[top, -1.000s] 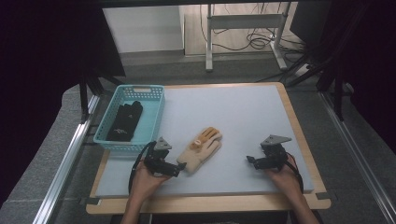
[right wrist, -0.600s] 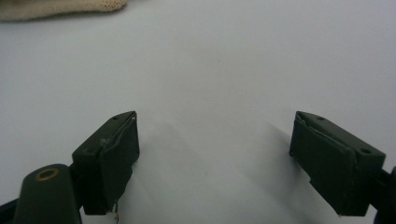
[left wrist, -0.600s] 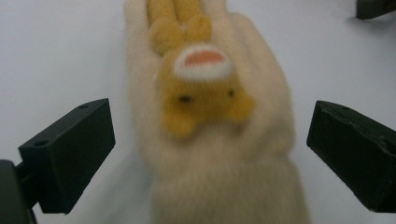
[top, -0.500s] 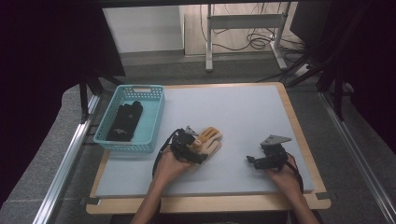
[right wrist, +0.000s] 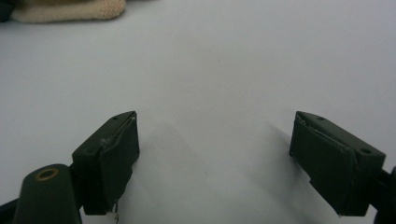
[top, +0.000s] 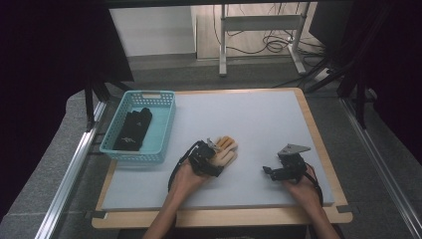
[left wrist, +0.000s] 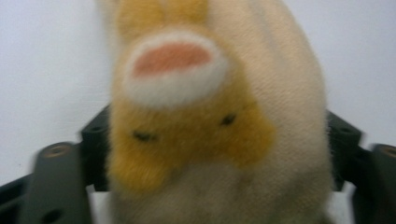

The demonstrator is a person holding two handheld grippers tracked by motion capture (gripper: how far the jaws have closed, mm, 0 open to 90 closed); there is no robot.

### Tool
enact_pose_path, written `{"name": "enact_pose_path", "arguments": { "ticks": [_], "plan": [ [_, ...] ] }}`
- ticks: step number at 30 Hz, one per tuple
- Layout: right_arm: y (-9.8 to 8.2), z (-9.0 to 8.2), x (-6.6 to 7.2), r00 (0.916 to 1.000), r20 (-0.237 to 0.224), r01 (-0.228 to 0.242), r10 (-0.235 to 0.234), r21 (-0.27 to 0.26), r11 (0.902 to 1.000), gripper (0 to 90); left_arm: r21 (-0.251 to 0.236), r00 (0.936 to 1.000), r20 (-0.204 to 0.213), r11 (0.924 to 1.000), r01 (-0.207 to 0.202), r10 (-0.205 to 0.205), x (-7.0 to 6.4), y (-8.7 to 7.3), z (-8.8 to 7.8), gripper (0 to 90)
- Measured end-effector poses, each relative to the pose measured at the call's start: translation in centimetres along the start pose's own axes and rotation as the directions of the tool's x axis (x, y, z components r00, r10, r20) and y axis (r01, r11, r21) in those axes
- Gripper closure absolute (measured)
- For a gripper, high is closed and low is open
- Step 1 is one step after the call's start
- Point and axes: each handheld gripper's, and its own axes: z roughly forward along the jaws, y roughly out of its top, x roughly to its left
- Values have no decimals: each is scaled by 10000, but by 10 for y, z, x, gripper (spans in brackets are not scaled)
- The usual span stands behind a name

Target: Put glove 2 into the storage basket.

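A fuzzy cream and yellow glove (top: 228, 151) lies on the grey mat, a little left of the middle near the front. My left gripper (top: 211, 160) sits over its cuff end. In the left gripper view the glove (left wrist: 210, 140), with a pink and white pad on it, packs the whole gap between the black fingers (left wrist: 95, 140). The jaws have just been closing and now press on both of its sides. My right gripper (top: 271, 172) rests at the front right, open, with bare mat between its jaws (right wrist: 229, 154). A cream edge of the glove (right wrist: 70, 11) shows at that view's top left.
A light blue basket (top: 149, 94) stands at the mat's left edge with black gloves (top: 133, 129) inside. The grey mat (top: 259, 119) lies on a wooden board. Beyond the table are a metal stand and cables on the floor.
My left gripper has moved right and forward from the front left onto the glove, and its jaws have closed around it. The right gripper has stayed put.
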Motion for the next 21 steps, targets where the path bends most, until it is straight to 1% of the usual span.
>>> {"name": "enact_pose_path", "arguments": {
  "ticks": [4,6,8,11,15,18,21],
  "plan": [
    [0,0,0,10000,6,4,-4,-1,10000,156,-13,10000,58,10000,-33,33,-3,-1,-3,429],
    [0,0,0,10000,12,10,-10,-3,10000,156,54,9999,102,10000,14,-15,-2,0,-4,475],
    [0,0,0,10000,14,13,-13,-3,10000,156,65,9998,141,9999,107,-108,0,0,-5,502],
    [0,0,0,10000,7,5,-5,-1,10000,156,39,9994,259,9997,244,-245,3,1,-7,520],
    [0,0,0,10000,7,4,-4,-3,10000,156,-135,9988,135,9988,475,-473,11,3,-16,522],
    [0,0,0,10000,9,11,-11,3,10000,156,-342,9977,-24,9971,674,-675,17,5,-25,521],
    [0,0,0,10000,8,8,-8,4,10000,156,-412,9964,-174,9958,818,-826,26,8,-37,519]
  ]
}}
